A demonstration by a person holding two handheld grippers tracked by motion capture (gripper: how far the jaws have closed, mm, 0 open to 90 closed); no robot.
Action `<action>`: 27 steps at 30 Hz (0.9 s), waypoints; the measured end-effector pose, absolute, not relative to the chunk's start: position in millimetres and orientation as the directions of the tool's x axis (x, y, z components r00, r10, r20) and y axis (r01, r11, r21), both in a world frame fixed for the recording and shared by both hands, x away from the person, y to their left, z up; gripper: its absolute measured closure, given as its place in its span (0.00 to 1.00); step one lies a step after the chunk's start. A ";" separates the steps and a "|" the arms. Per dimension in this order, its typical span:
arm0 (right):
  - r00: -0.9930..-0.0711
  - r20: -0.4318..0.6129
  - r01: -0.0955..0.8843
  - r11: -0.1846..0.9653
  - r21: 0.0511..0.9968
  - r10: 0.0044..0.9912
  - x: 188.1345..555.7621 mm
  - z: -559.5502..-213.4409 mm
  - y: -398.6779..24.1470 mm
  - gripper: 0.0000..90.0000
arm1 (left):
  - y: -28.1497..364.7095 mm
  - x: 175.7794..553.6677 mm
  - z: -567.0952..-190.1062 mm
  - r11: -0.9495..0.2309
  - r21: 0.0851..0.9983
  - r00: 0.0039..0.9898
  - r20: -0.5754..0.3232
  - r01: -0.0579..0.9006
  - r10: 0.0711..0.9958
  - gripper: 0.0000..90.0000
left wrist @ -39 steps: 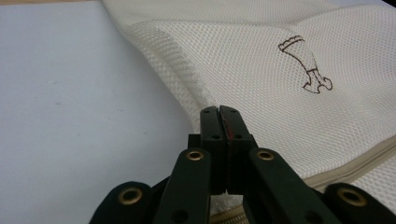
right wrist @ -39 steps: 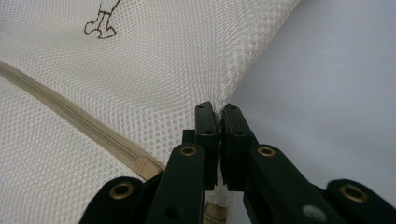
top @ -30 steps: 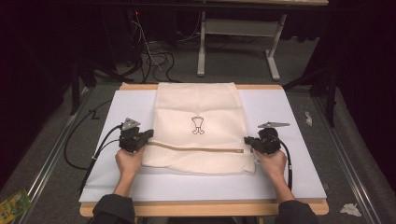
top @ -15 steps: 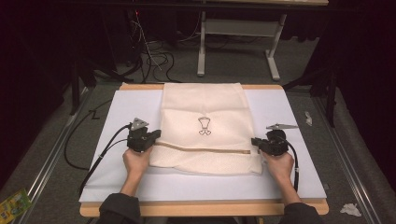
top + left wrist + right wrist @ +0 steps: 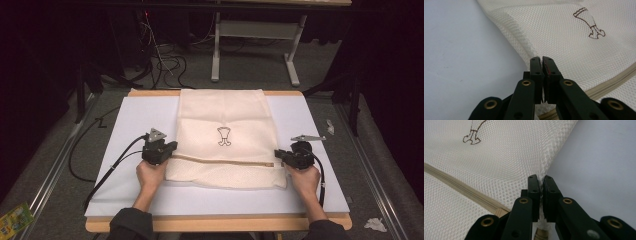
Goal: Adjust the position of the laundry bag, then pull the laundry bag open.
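A cream mesh bag (image 5: pixel 222 112) with a small brown print (image 5: pixel 224 136) lies flat on the white mat (image 5: pixel 125 125). A tan zipper (image 5: pixel 220 161) runs across it near the person. My left gripper (image 5: pixel 172 147) pinches the bag's left edge at the zipper line, and my right gripper (image 5: pixel 276 154) pinches the right edge. In the left gripper view the jaws (image 5: pixel 541 58) stand almost together at the mesh (image 5: pixel 564 30) edge. In the right gripper view the gripper (image 5: pixel 540 177) has the mesh (image 5: pixel 499 157) seam caught between its jaws. Both pairs of jaws have just eased open slightly, with fabric still between them.
The mat covers a wooden table whose front edge (image 5: pixel 215 224) is near the person. Black cables (image 5: pixel 107 170) trail off the left side. Beyond the table stand a white desk frame (image 5: pixel 216 55) and floor cables. A green packet (image 5: pixel 15 217) and crumpled paper (image 5: pixel 375 224) lie on the floor.
Both hands have slid a little to the right, carrying the bag with them. Its edges stay between the jaws.
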State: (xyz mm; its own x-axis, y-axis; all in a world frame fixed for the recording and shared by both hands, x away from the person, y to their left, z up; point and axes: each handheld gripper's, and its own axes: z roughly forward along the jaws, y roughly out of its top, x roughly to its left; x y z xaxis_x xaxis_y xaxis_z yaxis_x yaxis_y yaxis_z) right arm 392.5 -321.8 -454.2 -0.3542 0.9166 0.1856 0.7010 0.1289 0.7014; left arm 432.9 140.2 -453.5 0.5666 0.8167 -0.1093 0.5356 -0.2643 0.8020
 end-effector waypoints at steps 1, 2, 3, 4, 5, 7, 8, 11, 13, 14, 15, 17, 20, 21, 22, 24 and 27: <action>-0.354 0.185 0.703 0.131 0.699 0.917 393.0 -456.1 -321.2 0.96 | 139.6 433.0 -454.2 -0.264 0.802 0.566 -0.109 0.536 0.817 0.96; -0.350 0.188 0.706 0.127 0.696 0.918 393.2 -457.3 -320.9 0.95 | 139.3 433.0 -454.6 -0.264 0.803 0.565 -0.108 0.535 0.818 0.96; -0.350 0.187 0.705 0.127 0.697 0.918 393.3 -458.0 -321.1 0.95 | 139.2 432.8 -454.8 -0.265 0.803 0.566 -0.106 0.534 0.818 0.95; -0.347 0.189 0.707 0.124 0.696 0.919 393.2 -458.3 -321.2 0.94 | 138.7 432.2 -455.2 -0.268 0.804 0.566 -0.102 0.531 0.818 0.95; -0.346 0.191 0.708 0.121 0.696 0.919 392.7 -457.9 -321.3 0.93 | 138.5 432.1 -455.8 -0.271 0.803 0.566 -0.098 0.531 0.819 0.93; -0.347 0.186 0.702 0.124 0.701 0.919 392.3 -457.1 -321.4 0.91 | 138.8 432.6 -456.9 -0.275 0.800 0.568 -0.098 0.533 0.817 0.90; -0.345 0.183 0.701 0.123 0.702 0.920 392.2 -457.1 -321.3 0.89 | 138.9 432.9 -457.4 -0.276 0.799 0.569 -0.099 0.535 0.817 0.88; -0.345 0.181 0.701 0.124 0.703 0.921 392.9 -458.7 -321.0 0.80 | 138.4 432.2 -459.3 -0.280 0.799 0.565 -0.088 0.532 0.820 0.81; -0.345 0.179 0.697 0.123 0.707 0.921 393.4 -459.9 -321.1 0.73 | 137.9 431.3 -460.7 -0.278 0.802 0.561 -0.085 0.529 0.823 0.76; -0.341 0.180 0.695 0.118 0.709 0.923 393.0 -460.0 -321.2 0.70 | 137.4 430.8 -460.9 -0.279 0.800 0.558 -0.082 0.532 0.826 0.73; -0.338 0.187 0.695 0.111 0.711 0.923 392.3 -459.6 -321.5 0.67 | 137.4 430.3 -460.7 -0.281 0.800 0.558 -0.079 0.530 0.826 0.71; -0.339 0.187 0.688 0.108 0.717 0.922 391.2 -459.2 -322.0 0.63 | 137.6 427.4 -459.4 -0.275 0.808 0.551 -0.073 0.521 0.831 0.67; -0.343 0.180 0.687 0.115 0.718 0.922 387.9 -458.7 -321.8 0.60 | 138.7 421.1 -456.5 -0.273 0.820 0.549 -0.060 0.503 0.833 0.64; -0.344 0.176 0.685 0.119 0.719 0.922 387.4 -458.6 -322.5 0.59 | 139.0 419.1 -455.8 -0.274 0.822 0.549 -0.055 0.498 0.834 0.63; -0.342 0.180 0.686 0.114 0.719 0.923 386.7 -458.6 -322.6 0.58 | 139.4 415.6 -454.9 -0.279 0.827 0.551 -0.044 0.488 0.834 0.63; -0.345 0.183 0.679 0.110 0.725 0.920 385.5 -459.5 -323.6 0.58 | 139.7 410.0 -453.9 -0.285 0.833 0.557 -0.033 0.474 0.830 0.61; -0.345 0.190 0.686 0.109 0.719 0.919 383.1 -461.2 -323.0 0.56 | 138.2 401.7 -452.9 -0.288 0.841 0.571 -0.030 0.458 0.821 0.60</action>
